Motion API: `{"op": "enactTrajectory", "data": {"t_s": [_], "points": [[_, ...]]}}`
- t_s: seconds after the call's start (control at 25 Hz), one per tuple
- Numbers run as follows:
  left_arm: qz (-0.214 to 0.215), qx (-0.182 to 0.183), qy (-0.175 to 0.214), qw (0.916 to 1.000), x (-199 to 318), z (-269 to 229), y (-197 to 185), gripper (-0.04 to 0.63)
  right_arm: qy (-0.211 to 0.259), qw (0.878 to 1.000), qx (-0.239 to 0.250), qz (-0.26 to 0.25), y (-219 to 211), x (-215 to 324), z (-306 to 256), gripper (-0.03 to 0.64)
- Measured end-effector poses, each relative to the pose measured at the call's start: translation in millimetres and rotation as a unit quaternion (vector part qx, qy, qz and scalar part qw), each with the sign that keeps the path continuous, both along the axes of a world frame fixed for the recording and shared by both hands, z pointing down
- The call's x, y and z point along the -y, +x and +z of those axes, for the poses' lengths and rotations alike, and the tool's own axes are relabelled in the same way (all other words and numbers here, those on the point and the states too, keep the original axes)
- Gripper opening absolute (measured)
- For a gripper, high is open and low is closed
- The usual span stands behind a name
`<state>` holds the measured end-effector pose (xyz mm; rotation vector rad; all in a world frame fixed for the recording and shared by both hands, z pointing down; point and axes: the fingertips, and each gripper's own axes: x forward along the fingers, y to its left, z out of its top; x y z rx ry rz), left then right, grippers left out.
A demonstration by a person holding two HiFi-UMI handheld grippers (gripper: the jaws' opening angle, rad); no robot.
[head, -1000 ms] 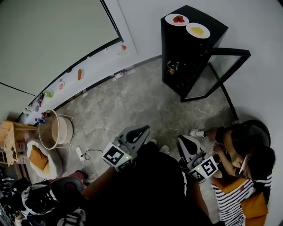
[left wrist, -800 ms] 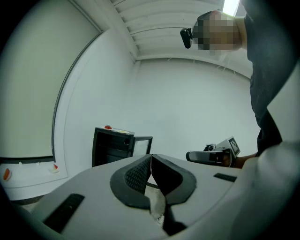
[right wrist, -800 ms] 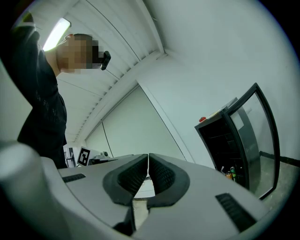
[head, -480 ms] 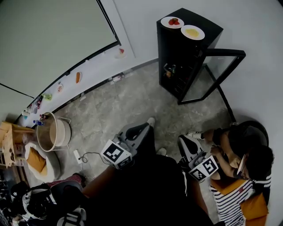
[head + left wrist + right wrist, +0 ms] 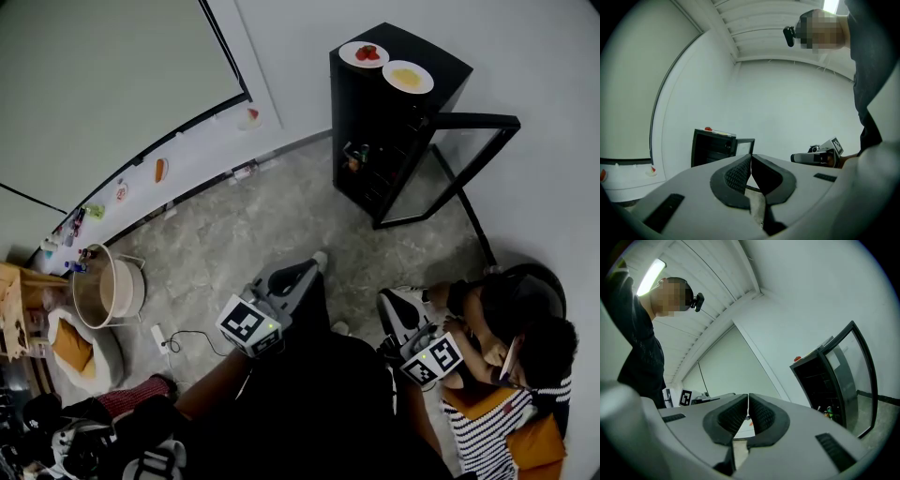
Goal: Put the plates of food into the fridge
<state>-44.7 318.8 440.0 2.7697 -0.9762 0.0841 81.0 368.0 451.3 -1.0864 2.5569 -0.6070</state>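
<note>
We are holding left gripper [image 5: 300,273] and right gripper [image 5: 393,302] well short of the fridge [image 5: 392,127], both with jaws pressed together and empty, red-food plate [image 5: 365,53] and yellow-food plate [image 5: 408,77] sitting on top of the fridge, door [image 5: 469,119] standing open.

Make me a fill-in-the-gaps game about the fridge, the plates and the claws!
1. The plate with red food and the plate with yellow food sit on ___ of the black fridge.
2. The fridge's glass door stands ___.
3. The left claw and the right claw are both shut and hold ___.

Missing words: top; open; nothing.
</note>
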Motion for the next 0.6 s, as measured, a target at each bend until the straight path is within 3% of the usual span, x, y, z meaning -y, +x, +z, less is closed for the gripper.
{"op": "enactTrajectory", "data": {"t_s": [0.44, 0.6], "points": [[0.022, 0.002, -0.017, 0.9996, 74.3, 4.8, 9.4, 0.023, -0.046, 0.999, 0.005, 0.027, 4.9, 73.6, 5.1, 0.028], [0.033, -0.001, -0.015, 0.9993, 118.2, -0.2, 12.1, 0.023, -0.029, 0.999, 0.006, 0.036, 6.4, 115.8, -2.2, 0.028]]}}
